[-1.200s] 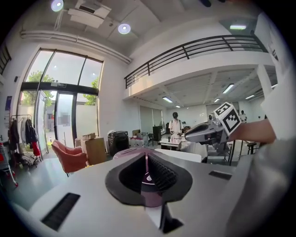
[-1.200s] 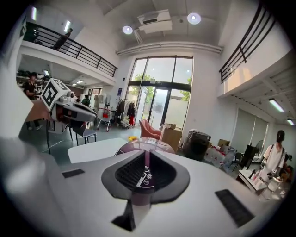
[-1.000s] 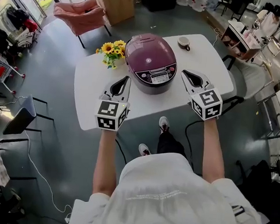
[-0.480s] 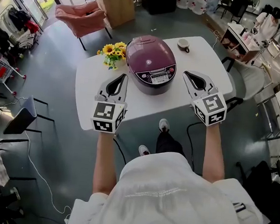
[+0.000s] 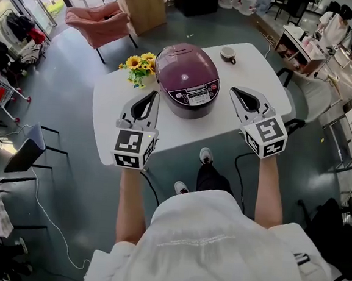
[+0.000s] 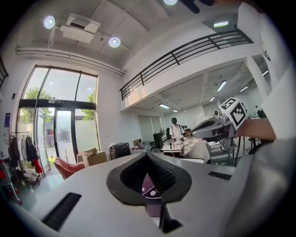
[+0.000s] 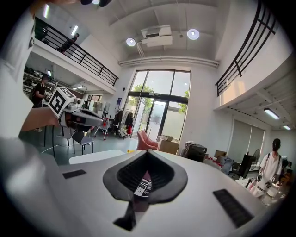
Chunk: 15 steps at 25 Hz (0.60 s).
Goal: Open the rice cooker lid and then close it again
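- Both tongs have lifted a little since the earlier frame, while the rice cooker (image 5: 187,76) sits where it did on the counter (image 5: 112,104).
- Left tongs (image 5: 151,94) are pressed together with nothing in them. In the left gripper view only a purple sliver of the cooker shows beyond their tip (image 6: 147,154).
- Right tongs (image 5: 236,91) are likewise closed and empty, and the right gripper view shows a strip of the control panel (image 7: 144,187) past their tip.
- Seen from the head view, the cooker lies ahead of the tongs and between them, just inboard of each tip, and neither touches it.
- Its control panel (image 5: 195,96) faces the person, so the lid (image 5: 184,64) most likely hinges at the far side and lifts from the near edge.
- Neither hand looks clearly nearer; either could reach inward and forward to the front of the lid.
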{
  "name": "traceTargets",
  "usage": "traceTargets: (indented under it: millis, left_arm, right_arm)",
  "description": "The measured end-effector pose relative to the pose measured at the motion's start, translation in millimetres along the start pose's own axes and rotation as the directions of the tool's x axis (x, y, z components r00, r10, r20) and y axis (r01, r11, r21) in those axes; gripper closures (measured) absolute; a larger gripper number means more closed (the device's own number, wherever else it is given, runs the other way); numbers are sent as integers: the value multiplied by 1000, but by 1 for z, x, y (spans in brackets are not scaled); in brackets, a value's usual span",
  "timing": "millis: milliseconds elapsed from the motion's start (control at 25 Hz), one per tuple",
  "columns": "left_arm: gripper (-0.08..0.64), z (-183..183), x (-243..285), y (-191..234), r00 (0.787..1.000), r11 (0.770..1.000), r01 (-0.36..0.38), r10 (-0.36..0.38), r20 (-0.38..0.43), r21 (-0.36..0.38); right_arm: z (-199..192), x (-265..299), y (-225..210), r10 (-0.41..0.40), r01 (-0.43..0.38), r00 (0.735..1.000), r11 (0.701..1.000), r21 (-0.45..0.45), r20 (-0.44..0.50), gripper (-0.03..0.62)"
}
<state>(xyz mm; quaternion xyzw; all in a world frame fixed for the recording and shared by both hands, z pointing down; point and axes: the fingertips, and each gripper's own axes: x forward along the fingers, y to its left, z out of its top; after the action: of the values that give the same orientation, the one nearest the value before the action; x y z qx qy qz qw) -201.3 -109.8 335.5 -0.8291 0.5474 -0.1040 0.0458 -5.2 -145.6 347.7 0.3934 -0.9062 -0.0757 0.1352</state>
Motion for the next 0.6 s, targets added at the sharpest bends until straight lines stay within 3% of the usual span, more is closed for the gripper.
traceTargets:
  millis: [600]
  left_arm:
    - [545,-17,11,8,999,1000,-14,13,-42,-13]
  right_arm:
    - [-9,9,-10,7,-7,1000,1000,14,-13,566]
